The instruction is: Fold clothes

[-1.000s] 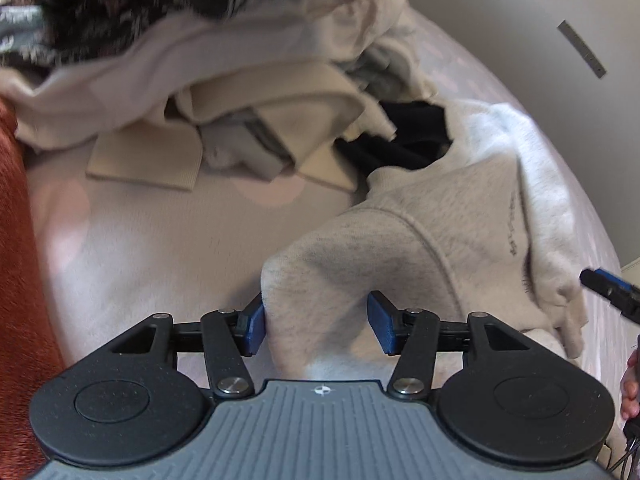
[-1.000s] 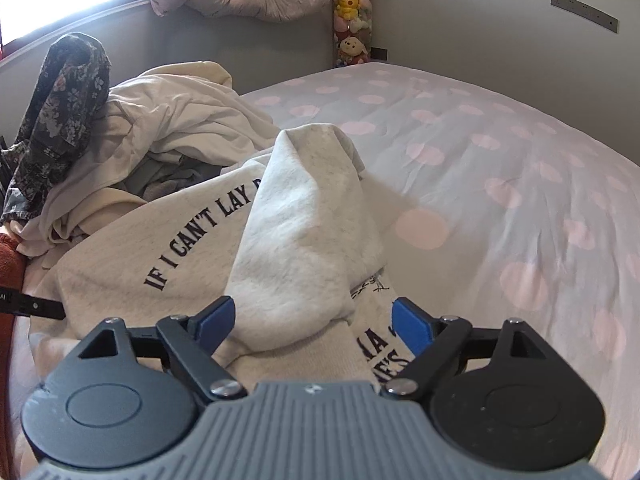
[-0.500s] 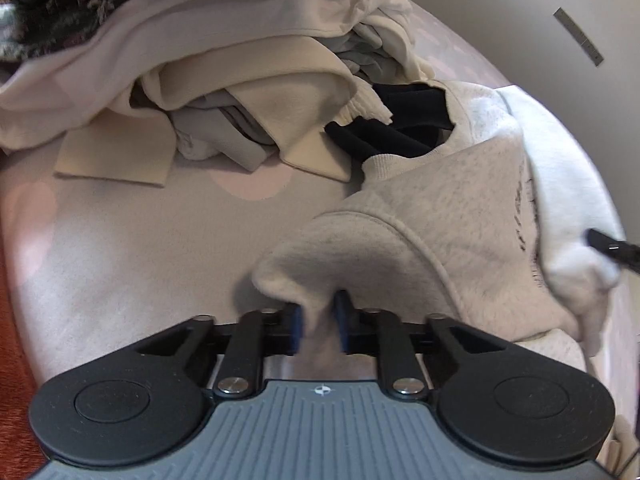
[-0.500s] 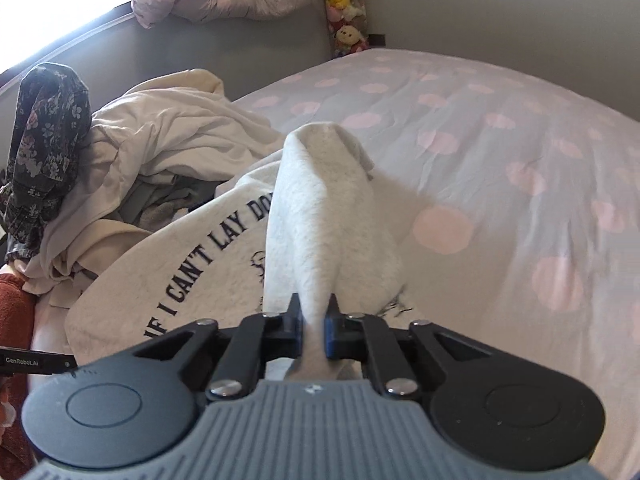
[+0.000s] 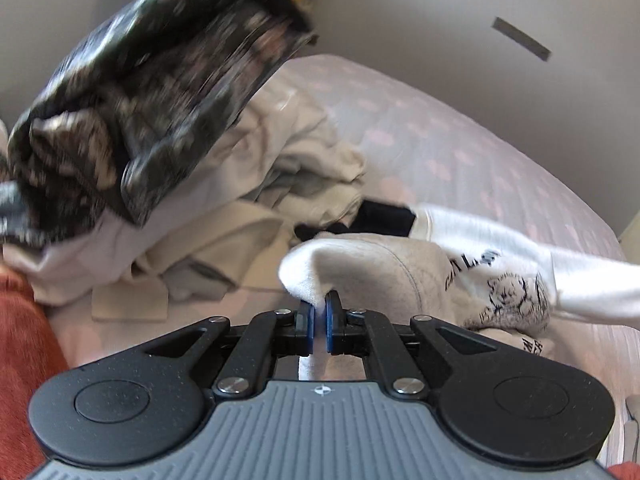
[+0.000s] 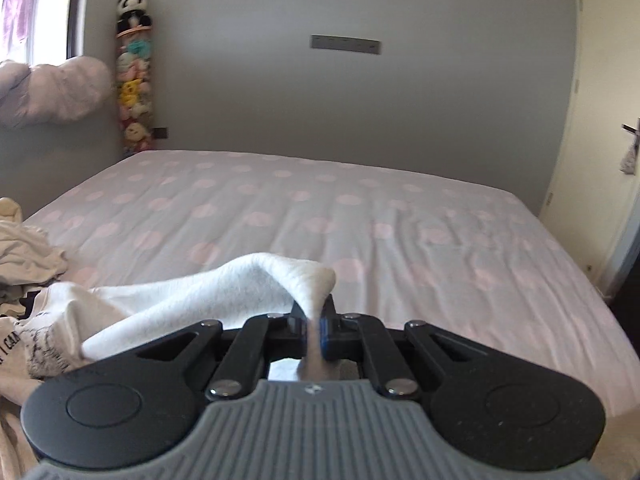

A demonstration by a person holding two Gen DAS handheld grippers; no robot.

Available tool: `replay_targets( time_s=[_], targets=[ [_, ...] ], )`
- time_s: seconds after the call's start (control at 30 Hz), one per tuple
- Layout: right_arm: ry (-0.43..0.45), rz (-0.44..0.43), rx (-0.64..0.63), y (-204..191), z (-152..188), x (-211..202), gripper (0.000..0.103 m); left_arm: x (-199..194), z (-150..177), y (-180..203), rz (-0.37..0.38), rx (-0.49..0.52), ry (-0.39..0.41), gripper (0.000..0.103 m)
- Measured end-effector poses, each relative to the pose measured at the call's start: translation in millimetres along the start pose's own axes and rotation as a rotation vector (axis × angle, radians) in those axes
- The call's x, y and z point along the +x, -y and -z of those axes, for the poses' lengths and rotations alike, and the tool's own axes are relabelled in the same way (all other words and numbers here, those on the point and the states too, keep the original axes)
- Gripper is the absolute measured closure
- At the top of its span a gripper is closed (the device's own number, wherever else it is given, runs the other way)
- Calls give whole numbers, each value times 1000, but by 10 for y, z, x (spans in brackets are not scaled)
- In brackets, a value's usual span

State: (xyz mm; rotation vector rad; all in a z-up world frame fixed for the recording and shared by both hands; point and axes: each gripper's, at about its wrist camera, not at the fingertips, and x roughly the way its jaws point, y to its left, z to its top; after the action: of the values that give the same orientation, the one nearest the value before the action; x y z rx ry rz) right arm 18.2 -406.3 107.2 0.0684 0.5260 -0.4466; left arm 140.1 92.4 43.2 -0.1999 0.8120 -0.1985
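Observation:
A light grey sweatshirt (image 5: pixel 384 264) with black print lies on the bed, one sleeve stretched off to the right. My left gripper (image 5: pixel 319 312) is shut on a fold of its fabric, lifted off the sheet. In the right wrist view the same sweatshirt (image 6: pixel 208 292) trails leftward from my right gripper (image 6: pixel 314 320), which is shut on a pinched sleeve end held above the bed. Black lettering shows at the far left edge of that view.
A heap of cream and grey clothes (image 5: pixel 248 200) lies behind the sweatshirt, topped by a dark floral garment (image 5: pixel 152 92). An orange cloth (image 5: pixel 24 340) sits at left. The pink-dotted bed sheet (image 6: pixel 360 216) spreads ahead, a door (image 6: pixel 600 160) at right, stuffed toys (image 6: pixel 134 80) in the corner.
Both grippers went from open to shut on the sweatshirt, then rose with it. The right gripper has swung right and now faces the far wall; the sleeve is pulled out.

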Motion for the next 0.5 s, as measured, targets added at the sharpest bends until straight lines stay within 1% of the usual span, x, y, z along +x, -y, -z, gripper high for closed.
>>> replay_targets(
  time_s=[0.03,0.1,0.2,0.3,0.37,0.47,0.5],
  targets=[
    [-4,17,21,189,24,-115,96,-49,-28,61,9,23,5,99],
    [-4,80,51,529,93,-328,96,-99,-67,222,34,83,-4,100],
    [-4,233,69,1026,226,-622,96,-97,-27,462,96,166,-50,99],
    [-26,374,178,1625,447,-869,96,6,104,702,151,260,-118,99],
    [-42,467,249,2012,601,-1026,96,125,264,802,141,341,-182,99],
    [-122,546,286,2289,948,-1006,96,303,503,946,124,461,-276,99],
    [-152,568,296,2367,1064,-982,96,339,566,929,115,470,-301,99]
  ],
)
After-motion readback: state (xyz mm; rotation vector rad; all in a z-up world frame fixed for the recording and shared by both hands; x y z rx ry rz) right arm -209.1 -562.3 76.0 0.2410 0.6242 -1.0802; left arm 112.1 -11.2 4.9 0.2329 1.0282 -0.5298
